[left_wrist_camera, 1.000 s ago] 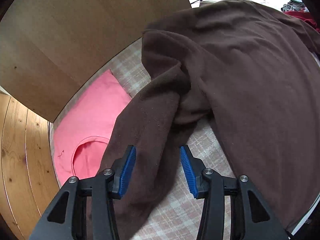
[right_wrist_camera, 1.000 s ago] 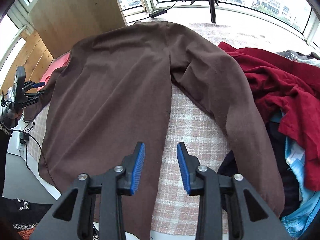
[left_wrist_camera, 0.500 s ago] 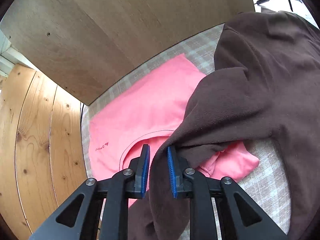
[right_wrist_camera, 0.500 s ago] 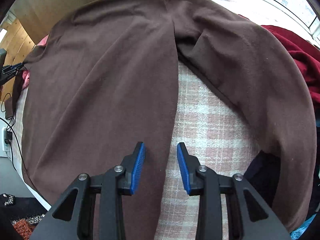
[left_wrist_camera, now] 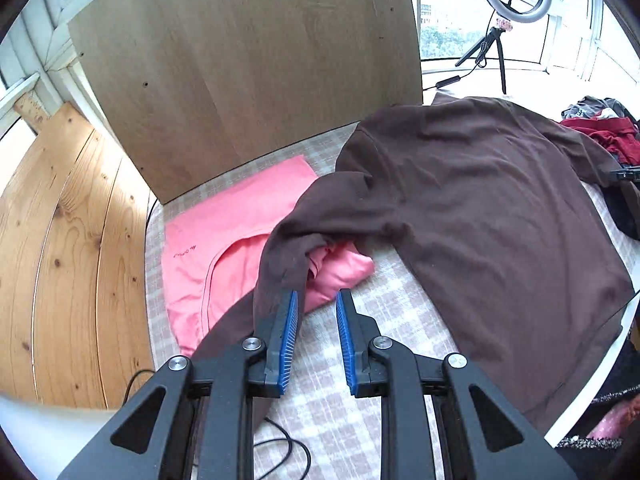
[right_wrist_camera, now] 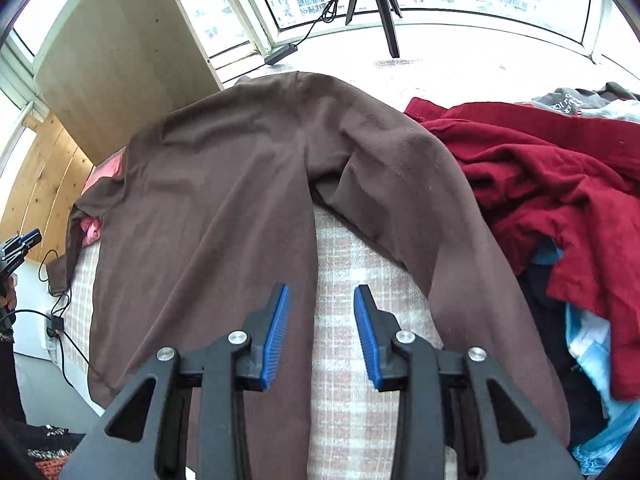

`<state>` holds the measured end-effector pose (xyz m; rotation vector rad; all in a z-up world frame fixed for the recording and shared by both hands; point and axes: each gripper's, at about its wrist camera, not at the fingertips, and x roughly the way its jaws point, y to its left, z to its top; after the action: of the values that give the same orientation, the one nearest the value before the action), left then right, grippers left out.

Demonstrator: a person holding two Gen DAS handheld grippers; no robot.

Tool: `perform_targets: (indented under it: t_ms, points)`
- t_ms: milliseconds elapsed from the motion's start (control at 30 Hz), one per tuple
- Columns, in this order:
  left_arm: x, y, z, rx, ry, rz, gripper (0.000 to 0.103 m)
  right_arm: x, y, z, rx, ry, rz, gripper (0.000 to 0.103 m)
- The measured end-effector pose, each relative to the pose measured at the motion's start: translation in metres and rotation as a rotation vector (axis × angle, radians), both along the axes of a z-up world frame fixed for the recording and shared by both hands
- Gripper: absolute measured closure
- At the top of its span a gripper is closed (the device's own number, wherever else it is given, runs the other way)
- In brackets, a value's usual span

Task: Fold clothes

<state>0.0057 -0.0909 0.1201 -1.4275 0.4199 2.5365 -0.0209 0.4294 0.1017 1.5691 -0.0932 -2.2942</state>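
Brown top (right_wrist_camera: 224, 200) lies spread on the checked bench (right_wrist_camera: 344, 280), one sleeve draped over a pink shirt (left_wrist_camera: 232, 224). Left gripper (left_wrist_camera: 316, 312), pinched on that sleeve half a second ago, now gapes empty; right gripper (right_wrist_camera: 320, 312) also apart. Fold not begun.

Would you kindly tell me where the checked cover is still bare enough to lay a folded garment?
One bare strip of checked cover lies between the brown long-sleeved top's body and its right sleeve. Another sits between that top and the pink shirt. The red clothes pile crowds the right side.
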Motion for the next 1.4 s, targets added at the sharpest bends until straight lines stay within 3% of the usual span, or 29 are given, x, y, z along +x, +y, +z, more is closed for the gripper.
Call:
perform_targets:
  t_ms: [133, 233, 333, 500, 800, 867, 900, 1233, 1300, 1333, 1367, 1400]
  points:
    - [0.062, 0.0, -0.006, 0.02, -0.058, 0.027, 0.08, 0.056, 0.012, 0.012, 0.001, 0.019, 0.094, 0.07]
    - [0.112, 0.015, -0.031, 0.139, -0.155, 0.022, 0.072, 0.095, 0.016, -0.006, -0.001, -0.017, 0.138, 0.07]
    - [0.157, 0.04, -0.068, 0.225, -0.258, 0.024, 0.073, 0.124, 0.016, -0.031, 0.012, -0.056, 0.183, 0.07]
    - [0.197, 0.077, -0.107, 0.211, -0.322, -0.003, 0.073, 0.168, 0.015, -0.069, 0.037, -0.111, 0.257, 0.07]
    - [0.195, 0.106, -0.138, 0.17, -0.335, -0.014, 0.073, 0.188, 0.017, -0.07, 0.088, -0.063, 0.325, 0.07]
    - [0.193, 0.109, -0.138, 0.182, -0.334, -0.016, 0.084, 0.191, 0.018, -0.069, 0.096, -0.051, 0.338, 0.07]
    - [0.192, 0.11, -0.137, 0.187, -0.331, -0.013, 0.096, 0.192, 0.018, -0.069, 0.099, -0.044, 0.345, 0.07]
    - [0.194, 0.123, -0.118, 0.175, -0.288, -0.022, 0.097, 0.192, 0.014, -0.085, 0.102, 0.0, 0.363, 0.07]
    - [0.195, 0.126, -0.117, 0.168, -0.284, -0.019, 0.097, 0.192, 0.011, -0.087, 0.108, 0.013, 0.376, 0.074]
    - [0.194, 0.126, -0.117, 0.162, -0.279, -0.019, 0.097, 0.192, 0.009, -0.088, 0.102, 0.012, 0.381, 0.09]
    - [0.193, 0.127, -0.117, 0.16, -0.276, -0.021, 0.097, 0.191, 0.009, -0.088, 0.1, 0.012, 0.382, 0.097]
    - [0.193, 0.128, -0.116, 0.156, -0.273, -0.022, 0.097, 0.19, 0.009, -0.087, 0.111, 0.02, 0.378, 0.097]
